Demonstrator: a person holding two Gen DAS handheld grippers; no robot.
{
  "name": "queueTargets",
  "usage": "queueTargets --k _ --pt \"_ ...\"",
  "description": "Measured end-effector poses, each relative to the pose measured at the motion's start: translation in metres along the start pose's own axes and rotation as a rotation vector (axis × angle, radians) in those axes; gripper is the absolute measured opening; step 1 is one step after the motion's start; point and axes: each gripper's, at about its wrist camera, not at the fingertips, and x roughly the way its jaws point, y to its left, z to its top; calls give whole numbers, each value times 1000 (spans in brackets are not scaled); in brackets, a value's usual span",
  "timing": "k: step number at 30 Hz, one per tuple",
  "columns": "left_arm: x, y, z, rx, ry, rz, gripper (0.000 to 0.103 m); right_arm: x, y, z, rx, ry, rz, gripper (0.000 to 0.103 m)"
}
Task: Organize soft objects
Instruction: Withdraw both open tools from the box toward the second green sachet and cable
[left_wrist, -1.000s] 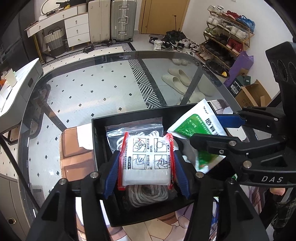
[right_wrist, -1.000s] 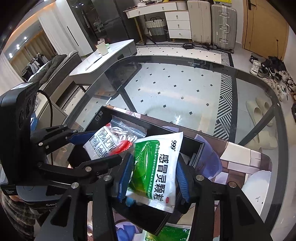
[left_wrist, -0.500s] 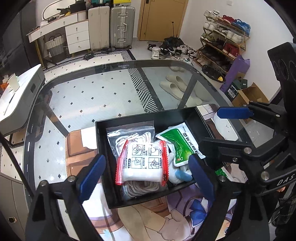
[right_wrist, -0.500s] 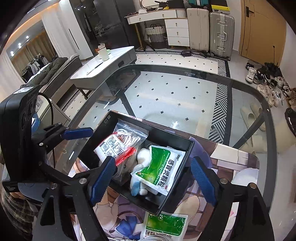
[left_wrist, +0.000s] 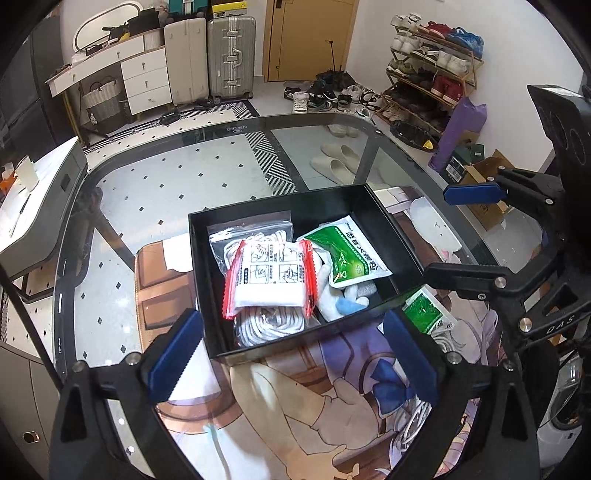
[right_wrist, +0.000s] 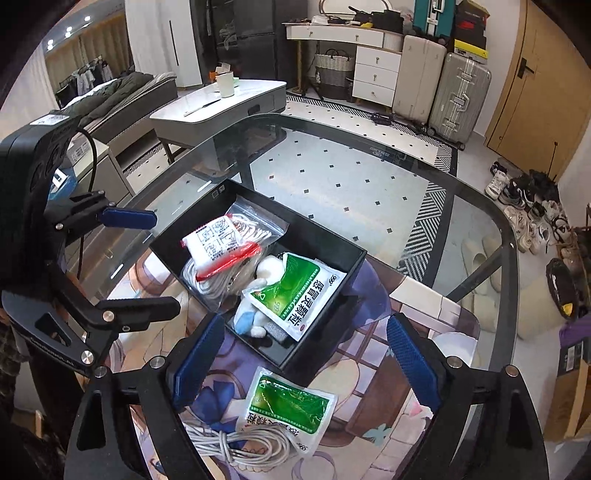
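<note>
Two packs just dropped into the black tray (left_wrist: 391, 236): white red-edged pack (left_wrist: 271, 275) lying on the bagged cord in the left compartment, green sachet (left_wrist: 349, 254) resting over the small plush toy (right_wrist: 255, 291) in the right one. Left gripper (left_wrist: 291, 347) spread wide after just opening, nothing between its pads, hovering above the tray's near wall. Right gripper (right_wrist: 306, 362) likewise spread after just opening, empty, above the mat near the tray's corner. Release step apparently finished; next pickup pending. Still outside the tray, on the printed mat (right_wrist: 376, 391): a second green sachet (right_wrist: 288, 406) and, touching it, a coil of grey cable (right_wrist: 240, 445). Next move probably a descent of the right gripper onto that sachet, jaws straddling it flat, a pinch at one edge, then a lift over the tray wall, clear of the cable.
</note>
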Motion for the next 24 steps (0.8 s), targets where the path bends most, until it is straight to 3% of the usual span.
queueTargets --k 5,8,15,24 --pt "-1 -10 -11 30 17 -10 99 -1 6 -16 -109 -9 -33 91" --pt "-3 -17 -19 52 28 -19 99 1 5 -24 -139 1 -8 91" --pt "-2 -34 -35 93 55 -51 99 14 1 -40 -168 100 63 91" --pt "4 -63 -56 152 101 -101 99 26 3 -54 -311 150 60 91"
